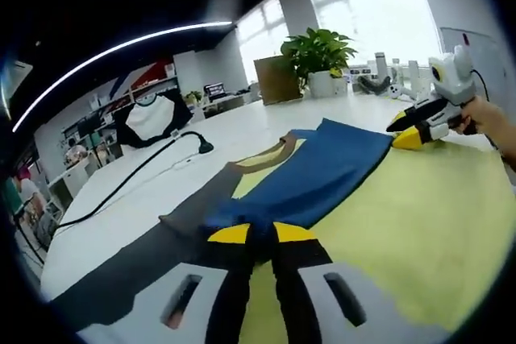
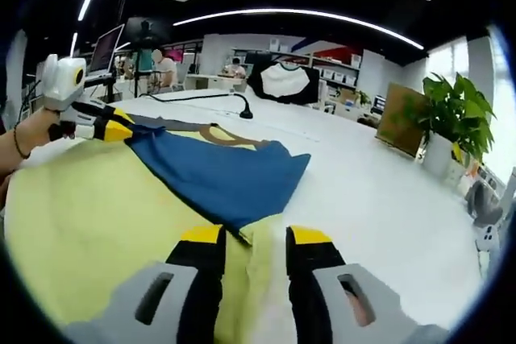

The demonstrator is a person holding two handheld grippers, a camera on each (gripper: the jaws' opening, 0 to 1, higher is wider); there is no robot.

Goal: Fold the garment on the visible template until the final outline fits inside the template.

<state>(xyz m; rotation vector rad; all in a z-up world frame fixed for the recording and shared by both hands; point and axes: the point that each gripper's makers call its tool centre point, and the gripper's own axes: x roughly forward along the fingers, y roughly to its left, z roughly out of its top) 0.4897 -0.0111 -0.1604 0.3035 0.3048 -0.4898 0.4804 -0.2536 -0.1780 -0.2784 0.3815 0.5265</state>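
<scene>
Garment [image 1: 322,171] on template [image 1: 419,223]; both grippers [image 1: 262,235] [image 2: 250,239] clamped on garment corners — lifting.

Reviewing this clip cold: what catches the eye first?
A blue garment lies on a pale yellow sheet on a white table. The left gripper and the right gripper sit at opposite ends of it. A potted plant stands at the table's far edge.

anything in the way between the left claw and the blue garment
Nothing visible. In the left gripper view the left claw sits right at the near edge of the blue garment, which lies on the yellow template. The right claw is at the garment's far corner.
</scene>
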